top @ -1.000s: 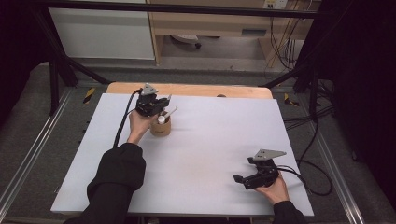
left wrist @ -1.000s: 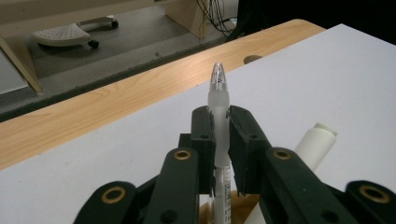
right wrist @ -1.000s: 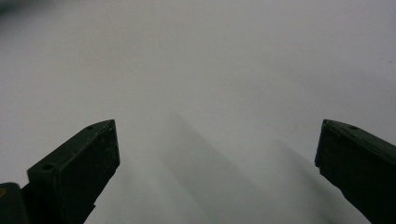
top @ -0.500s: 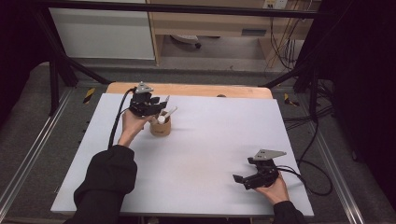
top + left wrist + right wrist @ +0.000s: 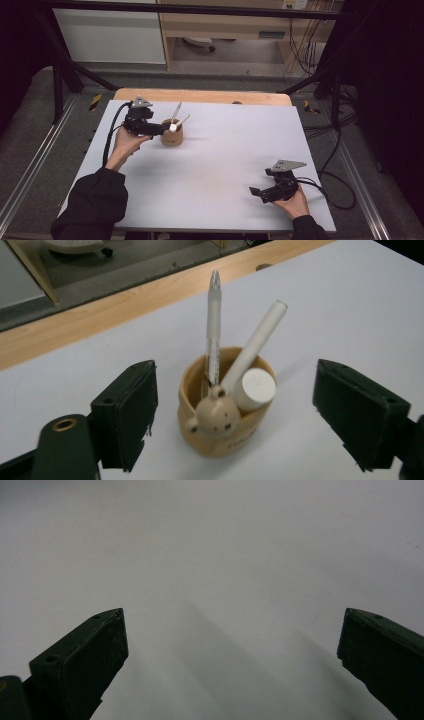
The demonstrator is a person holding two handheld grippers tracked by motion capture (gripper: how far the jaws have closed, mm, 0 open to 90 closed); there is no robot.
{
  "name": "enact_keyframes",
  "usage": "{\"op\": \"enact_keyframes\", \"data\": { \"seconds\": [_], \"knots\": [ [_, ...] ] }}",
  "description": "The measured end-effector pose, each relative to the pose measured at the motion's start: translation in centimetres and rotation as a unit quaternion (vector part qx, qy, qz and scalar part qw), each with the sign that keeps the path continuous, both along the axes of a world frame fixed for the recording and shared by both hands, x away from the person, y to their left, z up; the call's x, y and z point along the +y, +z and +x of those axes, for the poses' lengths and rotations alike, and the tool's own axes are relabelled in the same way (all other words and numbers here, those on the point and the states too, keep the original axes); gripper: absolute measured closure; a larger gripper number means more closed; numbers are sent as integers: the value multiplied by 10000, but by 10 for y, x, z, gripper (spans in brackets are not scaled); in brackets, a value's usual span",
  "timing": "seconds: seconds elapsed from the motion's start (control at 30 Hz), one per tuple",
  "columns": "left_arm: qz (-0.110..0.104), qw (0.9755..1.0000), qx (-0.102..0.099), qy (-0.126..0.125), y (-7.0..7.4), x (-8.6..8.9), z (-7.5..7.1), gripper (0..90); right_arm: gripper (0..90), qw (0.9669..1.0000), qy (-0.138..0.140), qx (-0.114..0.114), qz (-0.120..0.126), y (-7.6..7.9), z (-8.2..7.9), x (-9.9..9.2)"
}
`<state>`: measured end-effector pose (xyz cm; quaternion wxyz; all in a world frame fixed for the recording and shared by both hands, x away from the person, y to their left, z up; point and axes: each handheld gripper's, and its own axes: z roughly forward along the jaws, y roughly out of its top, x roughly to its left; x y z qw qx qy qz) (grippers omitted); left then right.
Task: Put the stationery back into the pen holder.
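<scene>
The white-topped table (image 5: pixel 210 165) with its wooden far edge takes up the middle of the high view, and I have most of it bare. In the upper left of that view sits the small tan ceramic pot with a bear face on its front (image 5: pixel 222 407), holding a slim silver-white pen (image 5: pixel 214 325), a thicker white marker (image 5: pixel 255 342) and a short white cylinder (image 5: pixel 254 388). My left hand-held gripper (image 5: pixel 159 129) is just beside the pot, jaws spread wide to either side of it and touching nothing. My right hand-held gripper (image 5: pixel 261 193) rests low at the lower right, jaws also apart, empty.

My worry: the pot looks light and top-heavy. If I close off-centre, one jaw could shove it and tip it. The leaning marker could also catch a jaw and flick out.
</scene>
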<state>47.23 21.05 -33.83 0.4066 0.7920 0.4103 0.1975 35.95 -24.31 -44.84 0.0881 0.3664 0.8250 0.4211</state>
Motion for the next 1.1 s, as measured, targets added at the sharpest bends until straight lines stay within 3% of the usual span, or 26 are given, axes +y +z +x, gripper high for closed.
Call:
{"op": "enact_keyframes", "data": {
  "seconds": [0.37,0.57,0.7,0.87,1.1],
  "knots": [
    [54,9999,-18,-148,-25,19,-42,123,6,10000,-30,-6,0,0,0,0],
    [-17,9997,88,-246,-52,32,-66,123,6,10000,-42,-4,8,0,0,0],
    [80,9991,249,-327,-72,39,-81,124,6,10000,-57,0,1,1,0,-1],
    [156,9982,461,-361,-91,49,-94,123,6,10000,-70,10,15,1,0,-1],
    [340,9975,511,-338,-99,58,-103,123,6,10000,-62,4,-9,0,1,-1]
  ]
}}
